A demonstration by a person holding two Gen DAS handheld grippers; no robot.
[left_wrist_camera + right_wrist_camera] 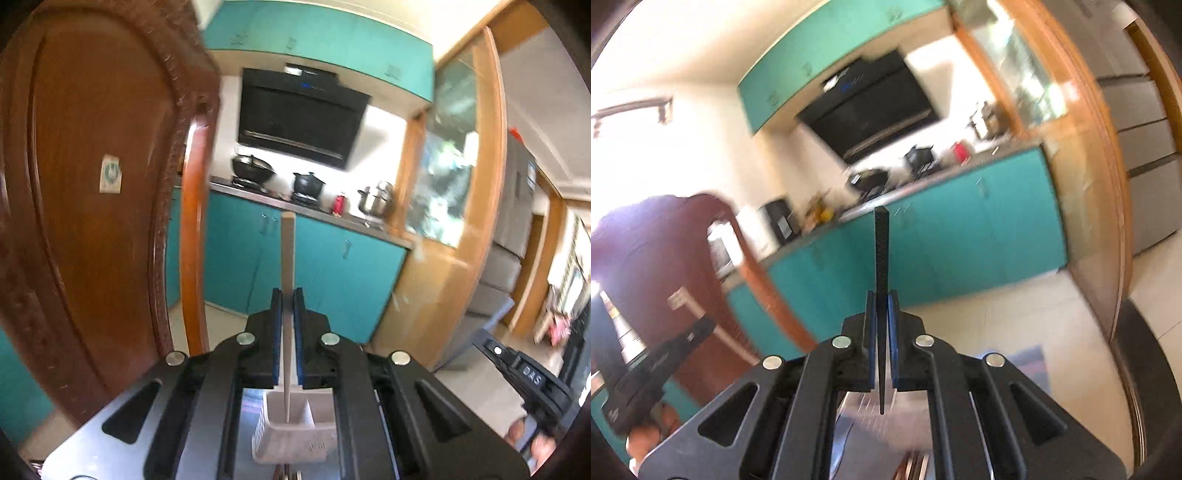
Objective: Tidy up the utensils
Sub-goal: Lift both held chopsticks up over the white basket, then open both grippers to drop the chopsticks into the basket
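With the teal cabinets (325, 273) filling the middle of both views and a carved wooden chair back (92, 184) along the left of the left wrist view, both tools seem lifted clear and aimed across the kitchen, so the step in hand looks like carrying two utensils to their slots. To do it well, tip each tool back down slowly, keep the two apart, and line each stick over one compartment before loosening the grip. The left hand-held gripper (287, 295), centre of its frame, is clamped narrow on a pale flat utensil handle (287, 251) that runs up from the pads towards the cabinets. The right hand-held gripper (882, 295), centre of its own frame, is pinched equally narrow on a thin dark utensil handle (881, 251). The white divided holder (273, 439) lies at the bottom centre of the left wrist view, directly beneath the left tool's body, with the pale handle's near end showing over its left compartment; whether they touch I cannot tell. Under the right tool only blurred shiny shapes show, too smeared to name.
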